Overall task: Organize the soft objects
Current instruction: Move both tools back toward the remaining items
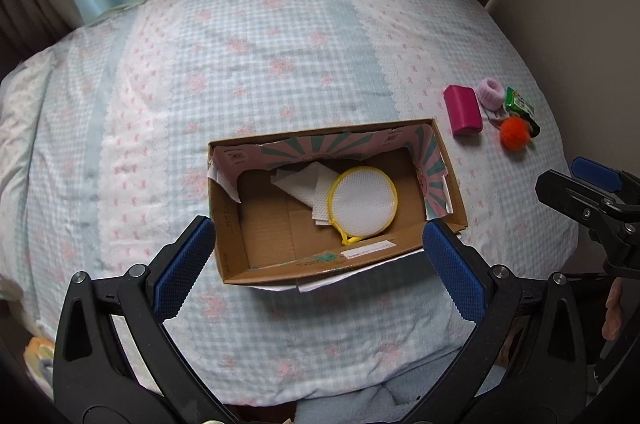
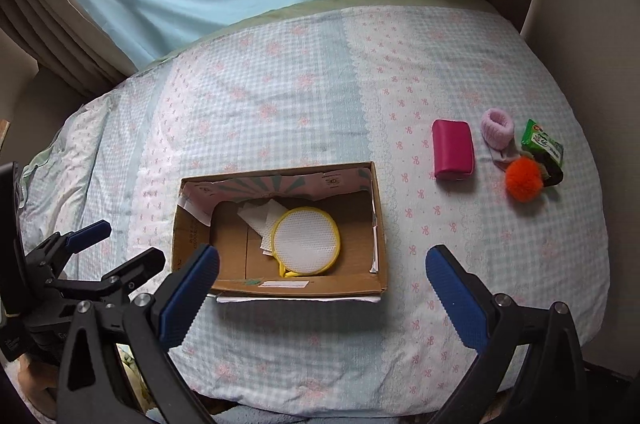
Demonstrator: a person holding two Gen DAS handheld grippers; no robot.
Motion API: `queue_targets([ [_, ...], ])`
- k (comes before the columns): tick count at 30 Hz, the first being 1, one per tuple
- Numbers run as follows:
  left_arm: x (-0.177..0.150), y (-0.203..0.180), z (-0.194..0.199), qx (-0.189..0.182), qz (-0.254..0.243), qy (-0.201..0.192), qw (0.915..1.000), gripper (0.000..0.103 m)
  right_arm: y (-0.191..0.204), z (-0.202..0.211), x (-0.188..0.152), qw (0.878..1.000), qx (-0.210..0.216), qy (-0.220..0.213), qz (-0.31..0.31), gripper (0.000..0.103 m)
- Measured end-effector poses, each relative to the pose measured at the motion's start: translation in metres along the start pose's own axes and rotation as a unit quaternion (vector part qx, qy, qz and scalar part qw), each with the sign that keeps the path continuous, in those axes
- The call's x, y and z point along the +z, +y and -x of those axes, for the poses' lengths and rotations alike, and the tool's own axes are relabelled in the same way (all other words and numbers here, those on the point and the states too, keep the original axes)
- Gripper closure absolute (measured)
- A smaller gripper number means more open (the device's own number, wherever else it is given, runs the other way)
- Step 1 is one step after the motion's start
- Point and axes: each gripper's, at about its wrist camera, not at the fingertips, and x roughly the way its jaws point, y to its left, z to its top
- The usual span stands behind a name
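The left tongs hang spread wide and empty over the near edge of a cardboard box on the bed. Inside lie a white paper sheet and a yellow-rimmed mesh pouch. The right tongs are spread and empty too. Further right, on the quilt: a magenta pouch, pink scrunchie, orange pompom, green packet

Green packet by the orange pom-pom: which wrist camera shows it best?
The right wrist view: the green packet is larger there, its printed face turned to the camera, beside the orange pom-pom. The left wrist view shows it small and squeezed toward the fisheye's right edge.
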Motion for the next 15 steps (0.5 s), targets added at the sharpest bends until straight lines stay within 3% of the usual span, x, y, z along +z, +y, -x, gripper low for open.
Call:
queue_targets([
  [10,0.006,-0.043,0.056,0.016,-0.003,-0.069,0.9975,0.000,-0.052,0.079,-0.012,0.994,-0.077,-0.074,-0.014,0.000],
  [15,0.015,-0.083,0.066,0.021,-0.005,-0.100,0.9948,0.000,-0.103,0.102,-0.009,0.992,-0.079,-0.091,-0.024,0.000],
])
